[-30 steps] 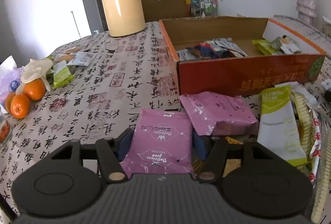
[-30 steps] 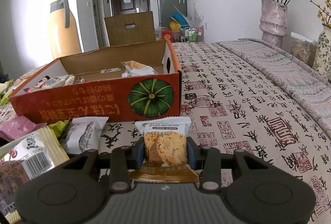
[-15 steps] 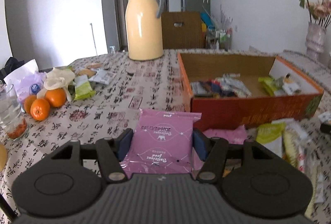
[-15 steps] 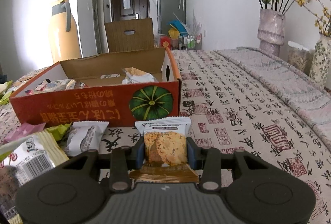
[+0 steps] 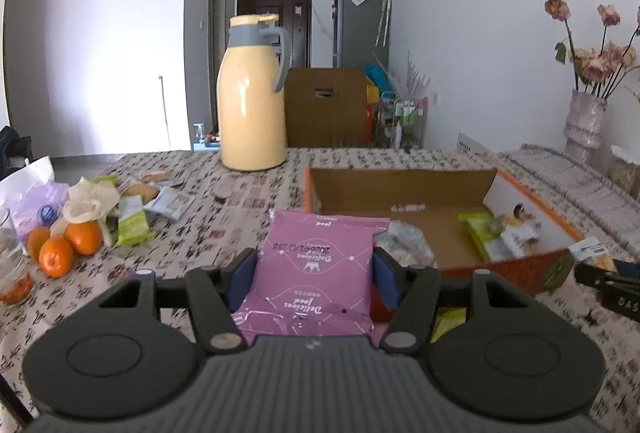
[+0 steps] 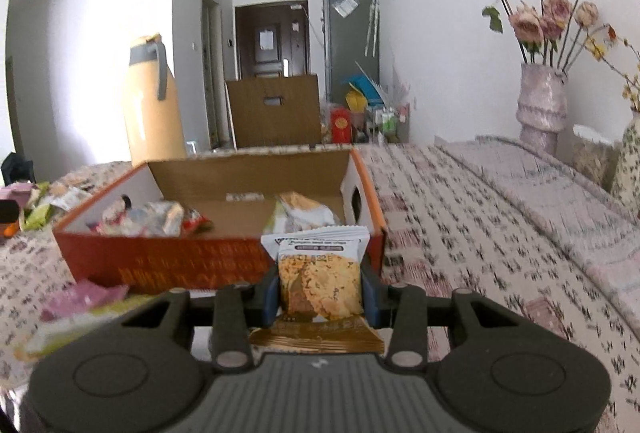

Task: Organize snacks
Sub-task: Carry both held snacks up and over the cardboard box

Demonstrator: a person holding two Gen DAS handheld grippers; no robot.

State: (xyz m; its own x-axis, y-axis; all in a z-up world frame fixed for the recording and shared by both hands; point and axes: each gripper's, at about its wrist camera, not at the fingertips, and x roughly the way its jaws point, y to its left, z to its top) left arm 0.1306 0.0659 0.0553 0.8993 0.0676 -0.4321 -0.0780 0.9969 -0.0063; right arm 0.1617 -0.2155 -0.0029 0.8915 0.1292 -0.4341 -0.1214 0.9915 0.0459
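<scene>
Up front in the left wrist view, the left gripper [image 5: 314, 273] is clamped on a pink snack packet [image 5: 316, 269], its blue pads pressing the packet's two sides, with the packet lifted clear of the bench [image 5: 208, 233]. Beyond it stands an open orange cardboard box [image 5: 520, 273] with a few wrapped snacks inside, among them a green packet [image 5: 478, 229]. To the left on the patterned cloth lie oranges [image 5: 64, 247] and loose wrappers, and a cream thermos jug [image 5: 252, 97] stands farther back. At the right edge, part of the other gripper shows beside the box.

Seen from the right wrist, the right gripper [image 6: 320, 293] is closed narrowly on a cookie packet [image 6: 320, 285], pads tight against both sides, held above the bench just before the box's near wall [image 6: 168, 261]. More snacks lie inside the box, and loose packets are blurred at lower left. A vase of dried flowers [image 6: 540, 105] stands at the far right.
</scene>
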